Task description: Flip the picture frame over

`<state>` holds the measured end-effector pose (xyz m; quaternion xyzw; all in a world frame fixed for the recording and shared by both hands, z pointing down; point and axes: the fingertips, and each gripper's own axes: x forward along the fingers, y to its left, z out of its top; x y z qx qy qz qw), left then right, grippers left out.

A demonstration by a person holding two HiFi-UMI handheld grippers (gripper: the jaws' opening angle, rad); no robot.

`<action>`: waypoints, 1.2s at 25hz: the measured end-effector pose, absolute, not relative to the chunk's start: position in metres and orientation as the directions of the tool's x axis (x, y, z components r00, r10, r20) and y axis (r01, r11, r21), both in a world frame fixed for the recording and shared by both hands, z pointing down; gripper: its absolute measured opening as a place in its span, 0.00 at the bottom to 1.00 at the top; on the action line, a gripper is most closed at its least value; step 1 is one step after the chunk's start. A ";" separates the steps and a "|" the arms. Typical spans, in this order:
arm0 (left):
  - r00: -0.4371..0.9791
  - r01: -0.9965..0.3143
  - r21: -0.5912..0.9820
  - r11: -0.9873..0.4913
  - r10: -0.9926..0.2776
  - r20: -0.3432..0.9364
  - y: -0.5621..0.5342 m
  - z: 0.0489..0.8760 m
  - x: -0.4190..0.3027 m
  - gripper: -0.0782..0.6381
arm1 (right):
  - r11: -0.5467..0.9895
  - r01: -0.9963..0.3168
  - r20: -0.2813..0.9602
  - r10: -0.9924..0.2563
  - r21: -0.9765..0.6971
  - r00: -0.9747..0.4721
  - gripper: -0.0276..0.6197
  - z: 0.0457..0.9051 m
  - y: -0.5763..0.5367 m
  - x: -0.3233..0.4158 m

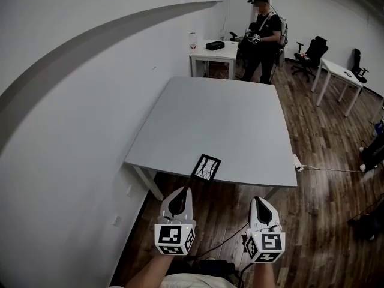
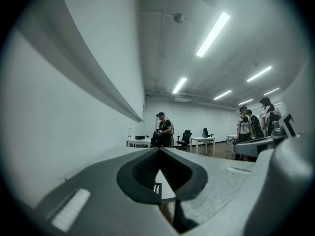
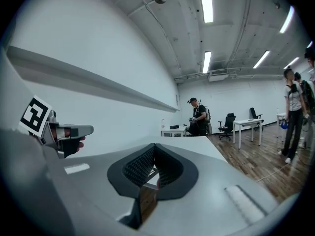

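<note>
In the head view, the small black-framed picture frame with a pale line drawing (image 1: 206, 167) lies flat at the near edge of the square grey table (image 1: 222, 119), about midway between the near corners, its near end poking just over that edge; your left gripper (image 1: 184, 190) hangs just short of it and your right gripper (image 1: 255, 200) sits off to the side, both off the table. In the left gripper view, your jaws meet at the tips with nothing gripped between them. In the right gripper view, the jaws likewise touch at the tips and hold nothing.
</note>
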<state>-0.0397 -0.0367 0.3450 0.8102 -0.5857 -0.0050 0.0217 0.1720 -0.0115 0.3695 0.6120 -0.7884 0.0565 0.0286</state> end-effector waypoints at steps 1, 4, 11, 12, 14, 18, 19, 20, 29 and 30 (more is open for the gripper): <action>0.310 -0.950 0.039 -0.309 -0.951 0.020 -0.041 0.346 -0.038 0.11 | 0.251 -0.966 0.121 -0.959 -0.057 -0.256 0.08 0.372 -0.017 0.172; 0.301 -0.953 0.041 -0.300 -0.953 0.027 -0.052 0.349 -0.036 0.11 | 0.270 -0.961 0.137 -0.951 -0.058 -0.276 0.08 0.376 -0.032 0.170; 0.298 -0.954 0.058 -0.295 -0.953 0.051 -0.082 0.364 -0.053 0.11 | 0.297 -0.953 0.174 -0.937 -0.056 -0.302 0.08 0.389 -0.067 0.143; 0.300 -0.953 0.061 -0.297 -0.952 0.054 -0.088 0.368 -0.057 0.11 | 0.298 -0.953 0.180 -0.936 -0.054 -0.303 0.08 0.391 -0.072 0.138; 0.307 -0.951 0.067 -0.302 -0.950 0.067 -0.099 0.377 -0.065 0.11 | 0.297 -0.953 0.193 -0.934 -0.051 -0.302 0.08 0.398 -0.083 0.128; 0.325 -0.945 0.075 -0.319 -0.941 0.095 -0.121 0.394 -0.077 0.11 | 0.293 -0.954 0.228 -0.926 -0.070 -0.301 0.08 0.415 -0.104 0.111; 0.331 -0.943 0.073 -0.325 -0.938 0.100 -0.125 0.397 -0.080 0.11 | 0.293 -0.953 0.239 -0.923 -0.073 -0.302 0.08 0.420 -0.109 0.105; 0.338 -0.941 0.073 -0.331 -0.935 0.105 -0.129 0.401 -0.081 0.11 | 0.294 -0.953 0.250 -0.919 -0.076 -0.303 0.08 0.425 -0.113 0.100; 0.446 -0.817 0.501 -0.287 -0.865 0.230 -0.158 0.491 -0.080 0.19 | 0.293 -0.952 0.331 -0.892 -0.091 -0.307 0.08 0.465 -0.128 0.080; 0.460 -0.789 0.550 -0.274 -0.856 0.235 -0.160 0.502 -0.078 0.22 | 0.289 -0.953 0.339 -0.891 -0.091 -0.302 0.08 0.469 -0.128 0.081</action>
